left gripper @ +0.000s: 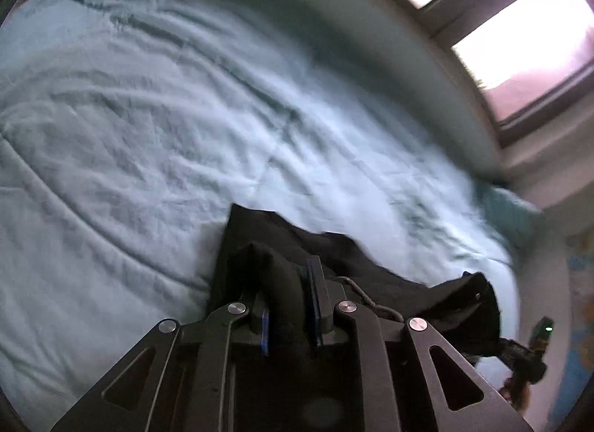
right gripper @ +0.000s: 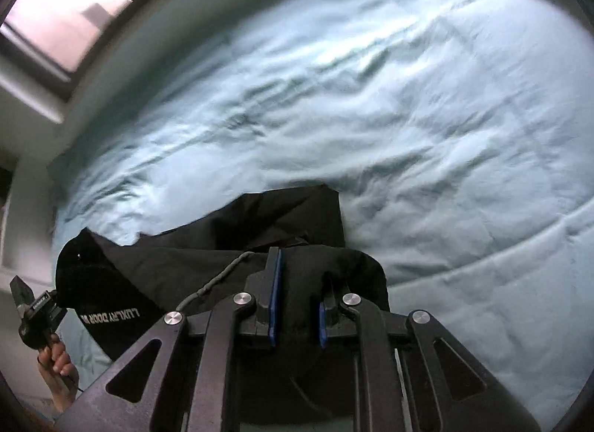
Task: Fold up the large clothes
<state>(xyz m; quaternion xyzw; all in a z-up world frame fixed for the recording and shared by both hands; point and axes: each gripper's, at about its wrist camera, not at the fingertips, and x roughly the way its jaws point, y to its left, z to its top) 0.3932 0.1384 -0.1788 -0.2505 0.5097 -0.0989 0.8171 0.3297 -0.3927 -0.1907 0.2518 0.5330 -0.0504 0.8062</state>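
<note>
Both pinches hold: left gripper (left gripper: pixel 289 294) and right gripper (right gripper: pixel 299 305) each clamped on a bunched edge of the black garment (right gripper: pixel 230 246), held above the pale blue quilt (right gripper: pixel 408 116). Mid-fold I'd say; next, lay it flat, edges aligned

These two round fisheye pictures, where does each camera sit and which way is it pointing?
Left wrist: sits on the left gripper, looking along its fingers at the black garment they pinch, above the pale blue bedspread; the right gripper shows far right.
Right wrist: sits on the right gripper, facing the same garment; the person's left hand shows lower left.
Shared: garment, bedspread, window.
</note>
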